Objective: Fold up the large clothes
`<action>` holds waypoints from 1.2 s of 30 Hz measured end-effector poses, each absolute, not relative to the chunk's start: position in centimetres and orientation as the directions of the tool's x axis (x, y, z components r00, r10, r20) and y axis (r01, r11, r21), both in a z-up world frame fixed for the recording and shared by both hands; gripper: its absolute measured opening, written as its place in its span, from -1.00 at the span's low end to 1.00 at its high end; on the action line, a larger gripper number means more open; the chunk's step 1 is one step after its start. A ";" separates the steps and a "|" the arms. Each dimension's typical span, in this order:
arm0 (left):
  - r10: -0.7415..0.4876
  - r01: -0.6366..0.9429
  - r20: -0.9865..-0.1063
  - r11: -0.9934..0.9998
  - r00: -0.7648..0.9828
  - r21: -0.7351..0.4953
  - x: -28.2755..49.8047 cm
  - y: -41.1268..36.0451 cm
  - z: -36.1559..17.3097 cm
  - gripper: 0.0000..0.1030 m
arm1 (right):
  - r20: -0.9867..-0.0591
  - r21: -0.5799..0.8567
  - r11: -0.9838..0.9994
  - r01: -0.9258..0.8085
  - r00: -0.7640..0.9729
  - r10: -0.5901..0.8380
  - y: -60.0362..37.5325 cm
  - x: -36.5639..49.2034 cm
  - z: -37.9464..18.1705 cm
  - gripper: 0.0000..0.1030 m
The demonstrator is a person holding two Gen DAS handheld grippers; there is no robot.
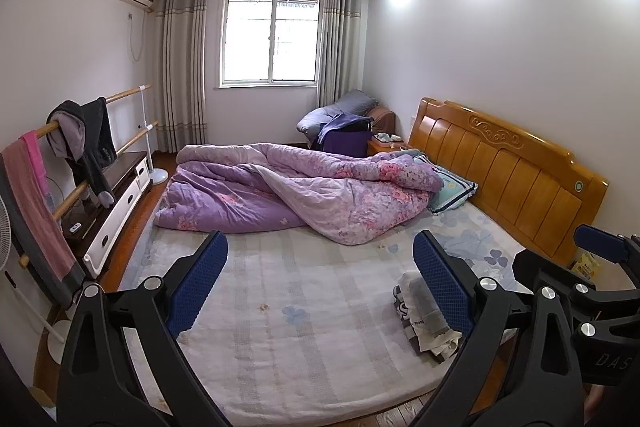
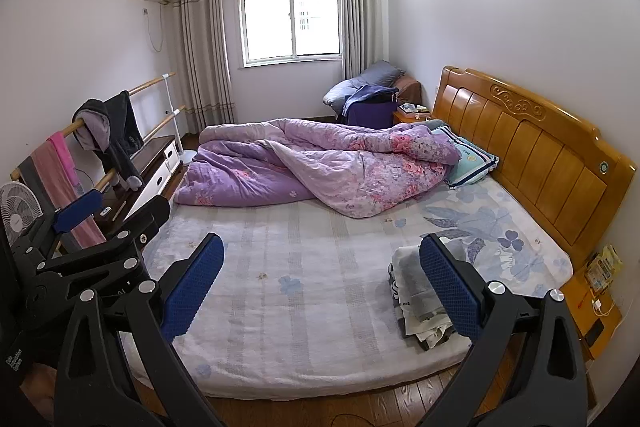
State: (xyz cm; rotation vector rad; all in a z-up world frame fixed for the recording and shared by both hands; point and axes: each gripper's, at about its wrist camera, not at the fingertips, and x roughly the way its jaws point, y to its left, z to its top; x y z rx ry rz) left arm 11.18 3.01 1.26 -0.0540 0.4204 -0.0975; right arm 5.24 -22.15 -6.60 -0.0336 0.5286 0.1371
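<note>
both held above the bed (image 1: 280, 307), jaws wide, empty. folded garment pile (image 2: 416, 291) near the edge: soft, light, floppy; best pinched at a hem corner.

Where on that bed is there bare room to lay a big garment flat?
The bare sheet between the purple quilt behind and the folded clothes at right is free. The far half is crowded by quilt and pillow.
</note>
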 end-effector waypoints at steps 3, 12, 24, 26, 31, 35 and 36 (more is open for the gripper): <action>-0.110 0.088 -0.412 0.993 0.905 -0.073 11.7 3.4 1.0 0.83 | -0.510 0.005 0.991 -0.137 0.852 0.120 -22.1 5.5 -6.6 0.84; -0.112 0.089 -0.417 0.993 0.902 -0.075 12.1 3.9 0.9 0.83 | -0.517 0.003 0.991 -0.134 0.848 0.116 -21.5 5.7 -6.6 0.84; -0.111 0.088 -0.421 0.993 0.900 -0.074 12.2 4.2 0.7 0.83 | -0.517 0.004 0.991 -0.133 0.848 0.116 -21.5 5.7 -6.6 0.84; -0.109 0.086 -0.422 0.994 0.900 -0.071 12.3 4.3 0.7 0.83 | -0.519 0.003 0.991 -0.132 0.847 0.114 -21.5 5.8 -6.6 0.84; -0.110 0.088 -0.424 0.994 0.899 -0.072 12.4 4.3 0.7 0.83 | -0.519 0.003 0.991 -0.131 0.847 0.113 -21.5 5.7 -6.6 0.84; -0.111 0.089 -0.424 0.994 0.899 -0.071 12.4 4.4 0.7 0.83 | -0.519 0.002 0.991 -0.132 0.847 0.114 -21.5 5.7 -6.6 0.84; -0.112 0.090 -0.423 0.993 0.899 -0.072 12.4 4.4 0.7 0.83 | -0.518 0.001 0.991 -0.132 0.848 0.113 -21.4 5.7 -6.6 0.84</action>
